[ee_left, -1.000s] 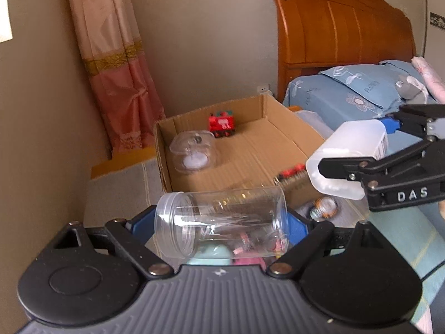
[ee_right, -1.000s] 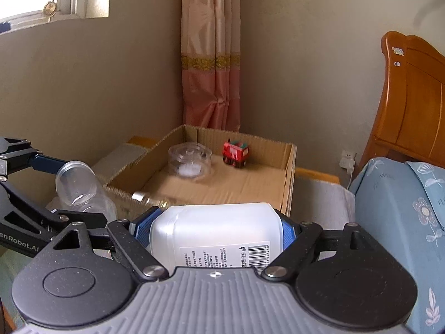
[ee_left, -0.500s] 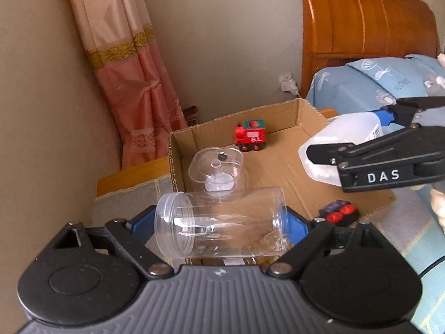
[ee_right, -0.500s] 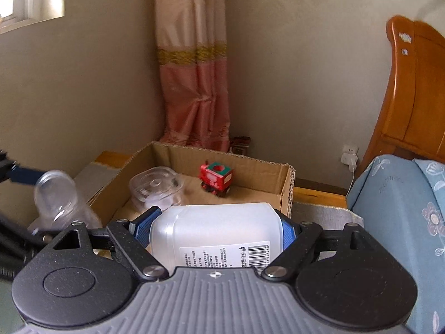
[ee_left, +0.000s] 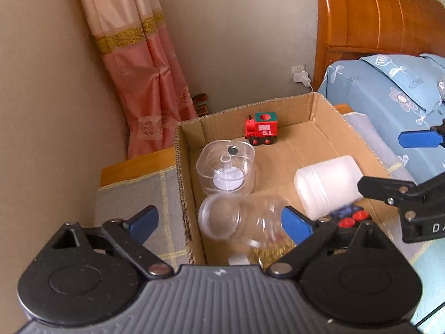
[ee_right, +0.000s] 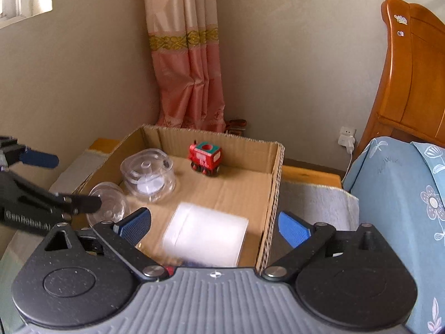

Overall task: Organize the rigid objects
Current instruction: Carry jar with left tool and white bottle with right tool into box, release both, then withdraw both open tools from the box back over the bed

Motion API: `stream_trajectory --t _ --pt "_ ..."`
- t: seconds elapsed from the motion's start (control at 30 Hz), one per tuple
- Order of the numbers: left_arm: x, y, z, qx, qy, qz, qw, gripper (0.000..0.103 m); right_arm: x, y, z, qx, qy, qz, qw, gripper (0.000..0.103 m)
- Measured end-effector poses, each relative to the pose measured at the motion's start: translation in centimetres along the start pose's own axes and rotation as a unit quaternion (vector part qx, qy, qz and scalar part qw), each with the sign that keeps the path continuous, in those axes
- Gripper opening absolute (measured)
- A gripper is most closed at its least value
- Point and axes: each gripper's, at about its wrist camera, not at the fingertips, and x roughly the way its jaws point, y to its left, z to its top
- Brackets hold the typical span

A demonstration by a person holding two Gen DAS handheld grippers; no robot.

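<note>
We judge sorting well along: both our grippers, left gripper (ee_left: 219,220) and right gripper (ee_right: 214,226), gape wide and hold nothing, clear jar (ee_left: 239,218) and white bottle (ee_right: 205,239) blurred low-centre inside cardboard box (ee_right: 274,189) alongside 2 earlier items.

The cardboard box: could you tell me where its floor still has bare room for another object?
The cardboard box has bare floor along its right wall, between the red toy train and the white bottle. The left side is crowded: round clear container, clear jar, small items at the near edge.
</note>
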Motion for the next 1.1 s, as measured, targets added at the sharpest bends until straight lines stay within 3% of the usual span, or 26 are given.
stream_trajectory --t 0.3,0.63,0.87,1.1 --pt "-5.2 -0.4 -2.5 0.018 -0.006 0.003 0.9998 0.096 -4.8 2.0 -2.8 -0.025 -0.013 0.006 1.000 0.103" --pt "-9.0 -1.4 -9.4 0.034 0.024 -0.029 0.9987 0.096 -10.2 4.0 -8.6 -0.063 -0.004 0.017 0.998 0.103" --pt "-8.1 -1.4 -14.5 0.000 0.049 -0.067 0.9966 0.097 -10.0 4.7 -13.3 -0.085 0.054 0.012 0.995 0.103" --pt "-4.7 -2.2 -17.4 -0.044 0.019 -0.068 0.9966 0.097 -7.2 3.6 -16.8 -0.038 0.078 0.004 0.996 0.103"
